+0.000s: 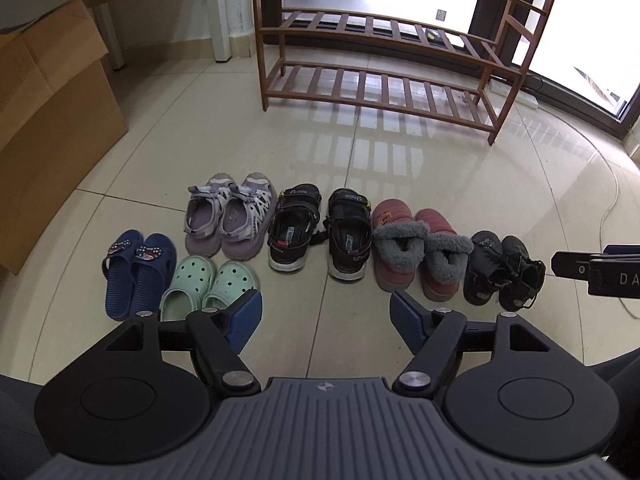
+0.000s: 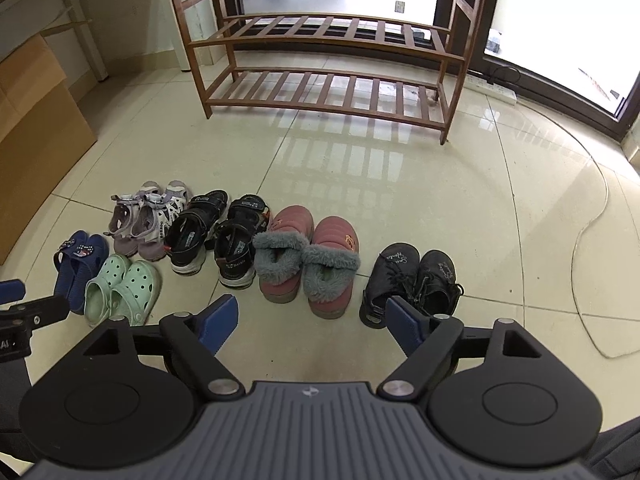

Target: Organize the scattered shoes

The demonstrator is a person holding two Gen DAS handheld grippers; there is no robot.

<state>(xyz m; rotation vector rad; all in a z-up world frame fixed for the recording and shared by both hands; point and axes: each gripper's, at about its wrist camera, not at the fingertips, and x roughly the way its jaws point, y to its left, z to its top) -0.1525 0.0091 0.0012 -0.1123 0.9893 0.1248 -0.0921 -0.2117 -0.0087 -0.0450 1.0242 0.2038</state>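
Wooden slatted shoe rack (image 1: 384,80), three tiers visible and all bare, stands at the far side of the tiled floor (image 1: 340,148), well apart from the shoes. Six pairs lie on the floor between the rack and the grippers, toes pointing toward the rack, so each shoe's long axis runs roughly along the grippers' line of sight. From the person's left: navy slides (image 1: 136,272), mint-green clogs (image 1: 208,284), lilac sandals (image 1: 230,214), black sport sandals (image 1: 316,232), maroon fur-lined boots (image 1: 416,252), black lace-up shoes (image 1: 502,272).

Left gripper (image 1: 326,318) hangs above the floor with its jaws spread wide and nothing between them; the mint-green clogs sit just beside its left finger, the maroon boots just ahead of its right one. Right gripper (image 2: 312,326) is likewise spread and unloaded; the black lace-up shoes (image 2: 412,284) lie just ahead of its right finger, partly covered by it, and the maroon fur-lined boots (image 2: 308,264) just ahead of the gap.

Judged from this layout, no shoe is yet on the rack. The right gripper is the nearer one to the lace-up pair and the boots, the left to the clogs and slides. Because heels face the grippers, a grasp would probably close across a shoe's width at the heel or collar.

A cardboard box (image 1: 52,128) stands at the left wall.
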